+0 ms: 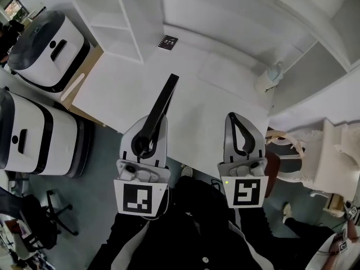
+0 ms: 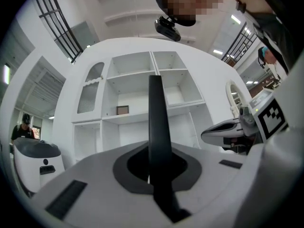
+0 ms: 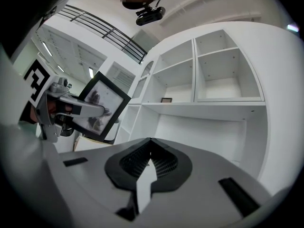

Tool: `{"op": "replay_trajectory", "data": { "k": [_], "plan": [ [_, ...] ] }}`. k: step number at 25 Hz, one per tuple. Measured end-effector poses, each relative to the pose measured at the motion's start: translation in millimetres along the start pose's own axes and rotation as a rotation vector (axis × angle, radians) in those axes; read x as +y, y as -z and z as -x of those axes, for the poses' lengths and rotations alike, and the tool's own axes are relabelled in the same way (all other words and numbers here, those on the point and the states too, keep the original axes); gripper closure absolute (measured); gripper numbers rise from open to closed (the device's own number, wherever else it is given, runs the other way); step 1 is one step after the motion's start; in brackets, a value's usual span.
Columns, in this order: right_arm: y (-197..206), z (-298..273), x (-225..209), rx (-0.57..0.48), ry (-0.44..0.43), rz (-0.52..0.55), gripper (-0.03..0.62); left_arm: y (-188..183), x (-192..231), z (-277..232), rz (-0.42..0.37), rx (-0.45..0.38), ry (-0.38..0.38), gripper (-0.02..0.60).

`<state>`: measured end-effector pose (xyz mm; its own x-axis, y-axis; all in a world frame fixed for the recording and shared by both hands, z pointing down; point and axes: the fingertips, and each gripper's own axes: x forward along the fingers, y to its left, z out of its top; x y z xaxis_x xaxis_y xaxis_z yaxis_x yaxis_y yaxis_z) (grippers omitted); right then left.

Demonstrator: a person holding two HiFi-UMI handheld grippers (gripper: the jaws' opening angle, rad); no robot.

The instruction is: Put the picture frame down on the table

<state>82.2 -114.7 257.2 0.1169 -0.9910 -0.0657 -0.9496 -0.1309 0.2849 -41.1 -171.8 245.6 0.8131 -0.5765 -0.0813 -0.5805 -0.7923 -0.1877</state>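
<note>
Currently the left tongs (image 1: 148,129) clamp the black picture frame (image 1: 163,102) edge-on, held in the air over the white table's (image 1: 219,97) near edge. The right tongs (image 1: 234,121) are pressed together, holding nothing, also at the near edge.

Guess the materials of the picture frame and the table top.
The picture frame has a thin black border, matte, with no grain showing: plastic or painted wood, can't tell which. Its front looks smooth with a faint sheen, so probably glass or acrylic. The table is flat, uniform white and matte, with no grain: likely laminate or painted board.
</note>
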Motion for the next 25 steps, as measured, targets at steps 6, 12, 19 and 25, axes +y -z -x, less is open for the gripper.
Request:
{"op": "replay_trajectory", "data": {
  "k": [6,12,19,25],
  "plan": [
    [11,2,-28,0.021,0.050,-0.007,0.592,-2,-25,-31,-0.007,-0.009,0.078,0.568],
    [22,9,-48,0.044,0.085,-0.011,0.592,-2,-43,-53,0.019,-0.014,0.129,0.568],
    [27,17,-63,0.060,0.128,-0.022,0.592,-4,-61,-67,0.013,-0.017,0.189,0.568],
    [29,21,-74,0.067,0.177,-0.055,0.592,0,-75,-78,0.009,0.004,0.261,0.568]
  ]
}}
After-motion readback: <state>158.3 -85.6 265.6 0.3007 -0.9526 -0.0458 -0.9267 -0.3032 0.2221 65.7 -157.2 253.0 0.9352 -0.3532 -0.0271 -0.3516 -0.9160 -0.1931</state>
